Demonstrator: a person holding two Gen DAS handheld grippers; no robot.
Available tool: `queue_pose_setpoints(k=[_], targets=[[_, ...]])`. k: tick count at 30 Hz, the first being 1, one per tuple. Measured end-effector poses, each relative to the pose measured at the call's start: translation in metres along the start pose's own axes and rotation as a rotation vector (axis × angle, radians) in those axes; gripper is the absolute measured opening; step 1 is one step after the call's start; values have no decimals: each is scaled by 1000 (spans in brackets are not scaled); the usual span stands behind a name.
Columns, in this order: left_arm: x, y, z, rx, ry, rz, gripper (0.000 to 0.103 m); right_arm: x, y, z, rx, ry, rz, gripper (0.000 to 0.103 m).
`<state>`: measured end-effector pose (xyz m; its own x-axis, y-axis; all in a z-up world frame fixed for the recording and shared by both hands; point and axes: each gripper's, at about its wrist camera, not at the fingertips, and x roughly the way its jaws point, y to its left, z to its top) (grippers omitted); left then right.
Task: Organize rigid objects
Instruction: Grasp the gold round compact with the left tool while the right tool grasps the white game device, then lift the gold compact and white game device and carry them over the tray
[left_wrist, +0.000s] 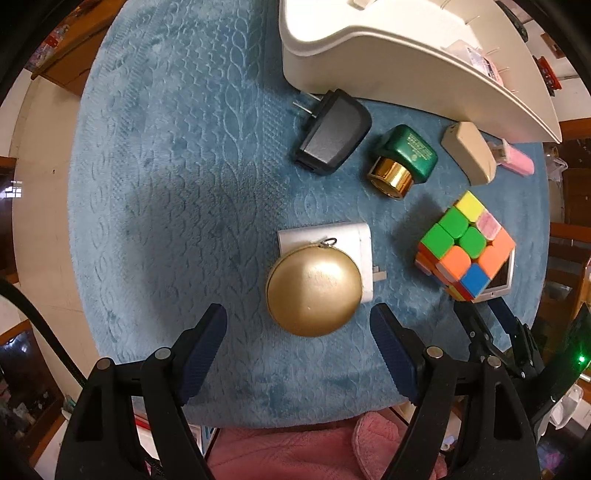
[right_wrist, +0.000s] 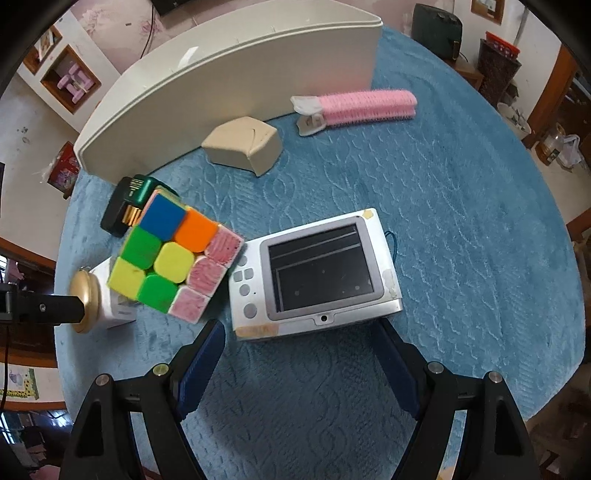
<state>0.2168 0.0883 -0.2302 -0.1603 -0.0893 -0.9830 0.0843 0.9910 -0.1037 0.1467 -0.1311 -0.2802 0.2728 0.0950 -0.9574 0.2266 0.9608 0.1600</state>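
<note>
My left gripper (left_wrist: 297, 325) is open, just short of a round gold case (left_wrist: 314, 291) that lies on a white plug adapter (left_wrist: 354, 240). My right gripper (right_wrist: 299, 339) is open at the near edge of a white toy camera (right_wrist: 314, 273), its screen facing up. A colourful puzzle cube (right_wrist: 177, 258) leans against the camera's left side; it also shows in the left wrist view (left_wrist: 465, 243). Farther back lie a black charger (left_wrist: 332, 133), a green and gold bottle (left_wrist: 402, 158), a beige block (right_wrist: 243, 146) and a pink hair roller clip (right_wrist: 354, 107).
A white organizer bin (left_wrist: 388, 51) stands at the back of the round table, which is covered with a blue cloth (left_wrist: 166, 184). The bin's curved wall (right_wrist: 229, 85) rises behind the beige block. Room furniture lies beyond the table's edge.
</note>
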Motion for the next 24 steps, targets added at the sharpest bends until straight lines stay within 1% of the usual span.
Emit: queue_pose_setpoints(k=[5,7,8,11,12,14,16,18,20,24], targets=[[7,3,9,-7,23,2,82,5,0,6,-27,5,-33,82],[8,3,12,-8,30,-3,82,7,1,9,-46,9,-47,83],[8,5,21,-9,33,-5,81,7,3,10,-55,11,-54,83],[10,6,25,-14,42,-10,80,8,5,13,-97,20,-77,83],[13,-1,29,-17,49,-18,77,9,7,14,-123,21,-89,83],[16,-1,34,-33,66,-45,72,8,12,17,-167,18,-109,83],[18,0,36,-50,82,-68,65,7,17,16,-231,3,-137,83],[22,2,37,-65,97,-83,61,7,22,15,-300,-8,-167,83],[24,5,35,-78,101,-100,58,8,25,14,-348,-11,-188,84],[27,8,38,-91,103,-104,58,8,28,12,-425,-15,-215,84]])
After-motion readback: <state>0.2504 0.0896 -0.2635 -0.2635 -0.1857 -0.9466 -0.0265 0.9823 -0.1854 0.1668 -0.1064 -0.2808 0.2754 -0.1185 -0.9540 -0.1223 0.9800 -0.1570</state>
